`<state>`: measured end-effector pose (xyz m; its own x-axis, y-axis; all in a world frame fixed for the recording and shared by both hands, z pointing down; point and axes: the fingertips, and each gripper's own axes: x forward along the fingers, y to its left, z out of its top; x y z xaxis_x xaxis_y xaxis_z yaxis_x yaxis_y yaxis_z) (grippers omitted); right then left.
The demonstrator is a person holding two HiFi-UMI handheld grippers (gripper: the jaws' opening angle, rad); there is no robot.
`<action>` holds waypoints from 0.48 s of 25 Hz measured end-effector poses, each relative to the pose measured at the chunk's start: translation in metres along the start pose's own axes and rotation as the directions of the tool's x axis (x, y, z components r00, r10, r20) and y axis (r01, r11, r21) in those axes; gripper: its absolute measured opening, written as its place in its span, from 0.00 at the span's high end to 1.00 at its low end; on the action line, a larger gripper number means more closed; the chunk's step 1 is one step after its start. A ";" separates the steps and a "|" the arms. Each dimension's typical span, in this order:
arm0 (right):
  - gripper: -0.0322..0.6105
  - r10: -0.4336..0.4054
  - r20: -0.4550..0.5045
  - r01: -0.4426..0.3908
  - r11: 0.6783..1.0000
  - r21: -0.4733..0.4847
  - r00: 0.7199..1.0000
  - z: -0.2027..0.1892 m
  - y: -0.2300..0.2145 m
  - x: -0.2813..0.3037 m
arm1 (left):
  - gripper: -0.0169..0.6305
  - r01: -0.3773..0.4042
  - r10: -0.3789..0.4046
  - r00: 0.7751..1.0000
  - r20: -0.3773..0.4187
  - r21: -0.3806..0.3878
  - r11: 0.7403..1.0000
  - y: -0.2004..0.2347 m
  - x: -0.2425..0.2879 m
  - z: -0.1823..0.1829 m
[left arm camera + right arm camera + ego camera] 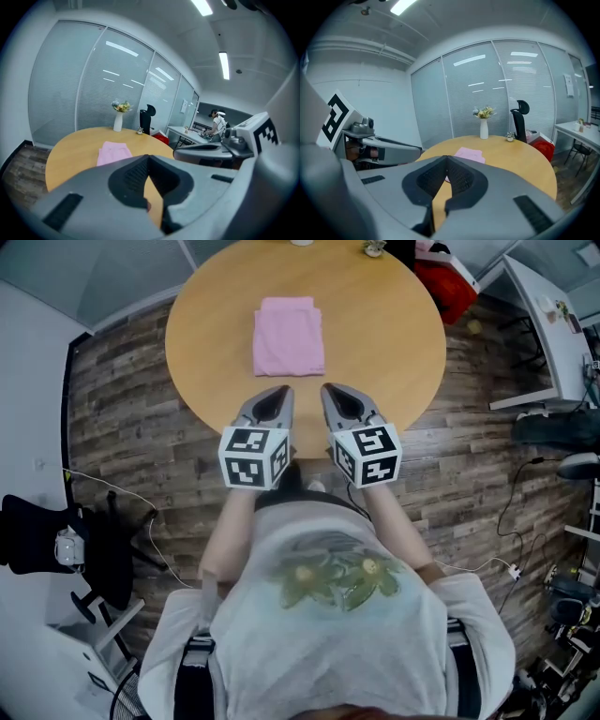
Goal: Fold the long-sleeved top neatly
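The pink long-sleeved top [289, 336] lies folded into a neat rectangle on the round wooden table [394, 343], a little left of its middle. Both grippers hover side by side over the table's near edge, short of the top and not touching it. My left gripper [279, 392] is shut with nothing between its jaws, and so is my right gripper [330, 390]. In the left gripper view the top [115, 153] lies beyond the shut left gripper [149, 157]. In the right gripper view the top [469, 153] lies past the shut right gripper [446, 158].
A white vase with flowers [484, 127] and a small object [510, 137] stand at the table's far edge. A black chair [520, 118] and a red item [448, 285] lie behind it. Desks [544, 324] stand at the right; cables [511, 512] cross the wood floor.
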<state>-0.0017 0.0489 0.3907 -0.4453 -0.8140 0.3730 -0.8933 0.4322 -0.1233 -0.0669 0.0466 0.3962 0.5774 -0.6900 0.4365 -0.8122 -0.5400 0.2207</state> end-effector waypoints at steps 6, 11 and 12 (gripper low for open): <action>0.92 -0.009 0.001 0.009 0.997 -0.072 1.000 -0.001 0.008 -0.017 | 0.97 -0.046 0.044 0.999 0.013 0.114 0.992 -0.017 -0.010 -0.002; 0.92 -0.023 0.004 0.023 0.997 -0.078 1.000 -0.002 0.008 -0.028 | 0.97 -0.050 0.044 0.998 0.047 0.147 0.988 -0.031 -0.018 0.002; 0.92 -0.019 0.004 0.019 0.997 -0.072 1.000 -0.003 0.008 -0.029 | 0.97 -0.049 0.041 0.998 0.052 0.147 0.988 -0.033 -0.019 0.002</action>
<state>0.0043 0.0773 0.3817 -0.4285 -0.8236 0.3716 -0.8950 0.4433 -0.0496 -0.0513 0.0764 0.3787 0.5469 -0.7359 0.3991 -0.8182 -0.5708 0.0686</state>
